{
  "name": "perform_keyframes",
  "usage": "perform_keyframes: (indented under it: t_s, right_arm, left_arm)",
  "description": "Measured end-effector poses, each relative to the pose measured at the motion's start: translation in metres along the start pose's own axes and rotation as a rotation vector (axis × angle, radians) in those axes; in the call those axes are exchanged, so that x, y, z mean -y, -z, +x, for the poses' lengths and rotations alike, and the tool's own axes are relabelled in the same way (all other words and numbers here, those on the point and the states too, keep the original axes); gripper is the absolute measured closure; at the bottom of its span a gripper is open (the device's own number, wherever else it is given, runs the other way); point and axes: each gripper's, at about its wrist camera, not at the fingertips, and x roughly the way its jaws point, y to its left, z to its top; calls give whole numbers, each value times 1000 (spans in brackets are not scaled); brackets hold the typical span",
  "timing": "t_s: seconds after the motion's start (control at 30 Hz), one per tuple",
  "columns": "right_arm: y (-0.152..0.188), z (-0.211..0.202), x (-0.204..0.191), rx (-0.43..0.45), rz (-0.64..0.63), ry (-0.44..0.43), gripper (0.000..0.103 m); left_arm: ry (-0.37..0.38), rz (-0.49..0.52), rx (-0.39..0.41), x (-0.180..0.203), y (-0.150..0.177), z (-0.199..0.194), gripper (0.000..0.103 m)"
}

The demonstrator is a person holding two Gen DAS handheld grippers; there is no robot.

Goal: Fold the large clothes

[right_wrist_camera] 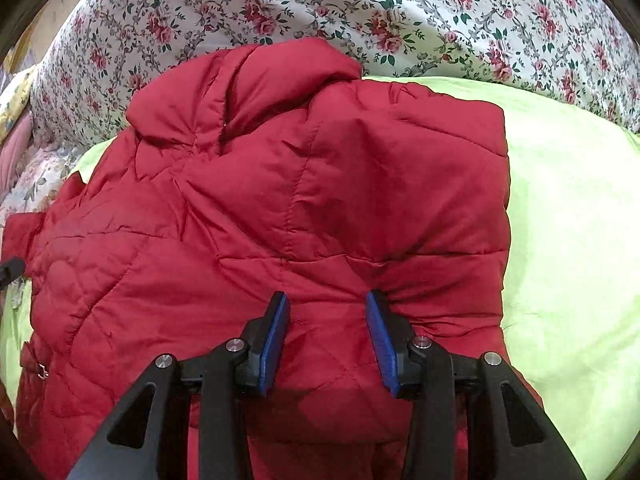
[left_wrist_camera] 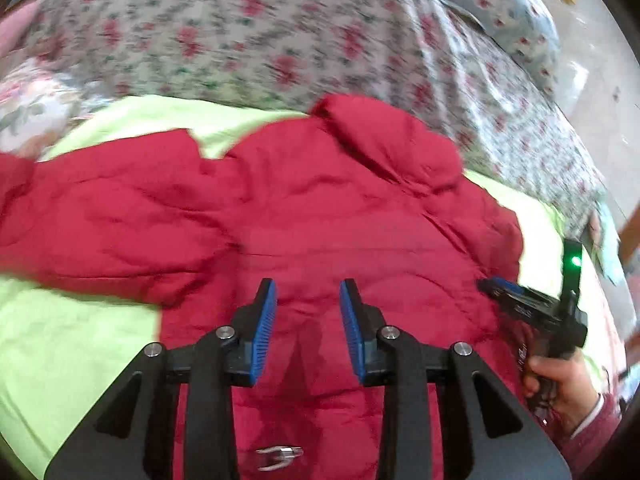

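- Left wrist view: the left gripper (left_wrist_camera: 308,292) fills the lower middle of the frame, its blue-padded fingers (left_wrist_camera: 265,332) spread apart with nothing between them, hovering over the red quilted jacket (left_wrist_camera: 304,208).
- At the lower right of this view a hand (left_wrist_camera: 564,380) holds the right gripper (left_wrist_camera: 490,286), whose tip is at the jacket's right edge; this view does not show how its fingers stand.
- The jacket lies across a lime-green sheet (left_wrist_camera: 60,344) in mid frame, one sleeve stretched out to the left edge, the collar bunched toward the top centre.
- Beyond it, a floral bedspread (left_wrist_camera: 240,28) covers the upper frame, blurred here.
- Right wrist view: the right gripper (right_wrist_camera: 327,300) sits at lower centre, fingers (right_wrist_camera: 274,344) apart and empty, just above the jacket (right_wrist_camera: 280,200).
- The right fingertip is at a puckered crease in the fabric; contact cannot be judged.
- The lime-green sheet (right_wrist_camera: 568,240) shows at the right, the floral bedspread (right_wrist_camera: 400,8) along the top.
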Motion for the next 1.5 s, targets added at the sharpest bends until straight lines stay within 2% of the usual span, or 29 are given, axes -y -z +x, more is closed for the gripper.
perform_keyframes:
  t_s: [0.17, 0.23, 0.4, 0.5, 0.57, 0.6, 0.77, 1.3, 1.5]
  right_arm:
    - [0, 1, 1, 3, 3, -3, 60]
    - [0, 1, 0, 6, 0, -4, 60]
    - [0, -12, -5, 14, 3, 19, 59]
    - [0, -31, -14, 56, -3, -17, 57]
    - [0, -39, -25, 69, -29, -40, 51]
    - [2, -39, -28, 59, -37, -48, 48]
    - [8, -7, -21, -27, -31, -38, 48]
    - [9, -2, -25, -26, -56, 8, 47]
    - [8, -3, -26, -34, -47, 4, 47]
  left_arm:
    - [-75, 56, -108, 12, 11, 48, 70]
    - [-79, 51, -113, 6, 17, 61, 69]
    - [-75, 47, -117, 3, 17, 60, 69]
    - [-78, 48, -117, 3, 17, 62, 69]
    - [-84, 50, -118, 4, 16, 63, 69]
    - [-85, 51, -118, 5, 18, 62, 69]
    - [-80, 53, -121, 1, 19, 59, 68]
    - [-81, 36, -132, -2, 20, 58, 67]
    - [-69, 22, -127, -6, 18, 44, 67]
